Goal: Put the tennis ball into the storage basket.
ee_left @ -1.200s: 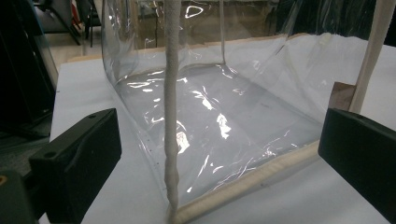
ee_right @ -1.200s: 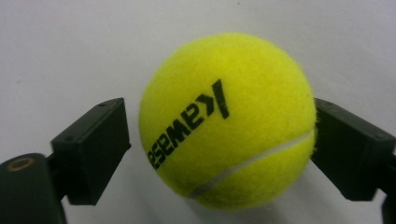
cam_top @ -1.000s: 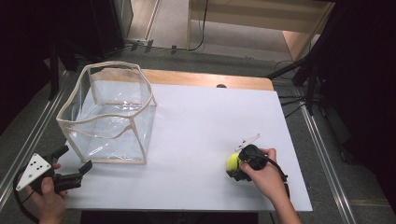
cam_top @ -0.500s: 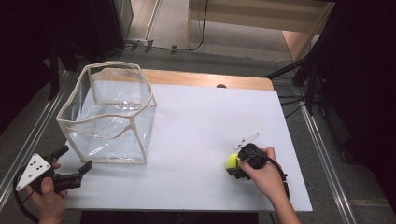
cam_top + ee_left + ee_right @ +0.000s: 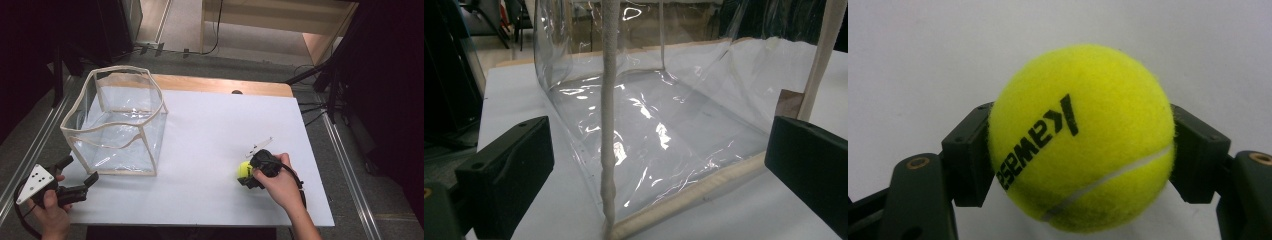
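On the right side of the white bench point(image 5: 210, 130), toward its near edge, the right tool point(image 5: 246, 176) clamps a yellow tennis ball point(image 5: 244, 169), its black jaws having just closed against the ball's two sides; the right gripper view shows the ball point(image 5: 1080, 137) pinched with its black lettering upside down. At the bench's near left corner, the left tool point(image 5: 80, 170) sits with its jaws wide apart, gripping nothing, pointed at a clear plastic bag point(image 5: 117, 120) with cream trim that stands upright just beyond it.
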Demonstrator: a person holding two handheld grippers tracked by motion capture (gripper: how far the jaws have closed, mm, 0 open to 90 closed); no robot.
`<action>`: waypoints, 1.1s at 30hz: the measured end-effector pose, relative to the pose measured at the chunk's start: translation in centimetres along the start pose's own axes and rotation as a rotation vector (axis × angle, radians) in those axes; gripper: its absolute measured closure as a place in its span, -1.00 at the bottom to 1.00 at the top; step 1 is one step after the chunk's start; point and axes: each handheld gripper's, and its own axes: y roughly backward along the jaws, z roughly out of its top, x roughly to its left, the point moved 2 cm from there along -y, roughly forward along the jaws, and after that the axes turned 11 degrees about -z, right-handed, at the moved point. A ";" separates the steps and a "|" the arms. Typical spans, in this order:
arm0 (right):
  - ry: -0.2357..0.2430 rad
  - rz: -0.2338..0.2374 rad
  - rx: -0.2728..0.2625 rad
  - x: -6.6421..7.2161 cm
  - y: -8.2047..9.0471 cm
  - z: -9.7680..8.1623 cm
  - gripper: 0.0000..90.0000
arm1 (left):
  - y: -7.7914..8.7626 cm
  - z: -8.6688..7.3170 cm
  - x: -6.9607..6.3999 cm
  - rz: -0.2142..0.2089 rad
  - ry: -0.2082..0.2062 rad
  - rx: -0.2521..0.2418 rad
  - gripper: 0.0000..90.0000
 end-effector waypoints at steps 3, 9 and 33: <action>0.000 0.007 -0.002 0.2 0.1 0.4 -0.47 | 0.0 0.0 0.0 -0.003 0.000 -0.005 -1.00; 0.026 0.012 -0.007 0.5 0.1 1.4 -0.47 | 0.0 0.0 0.0 -0.001 0.003 -0.006 -1.00; 0.074 0.039 -0.018 1.5 0.6 4.6 -0.47 | 0.1 0.0 0.0 -0.003 0.004 -0.009 -1.00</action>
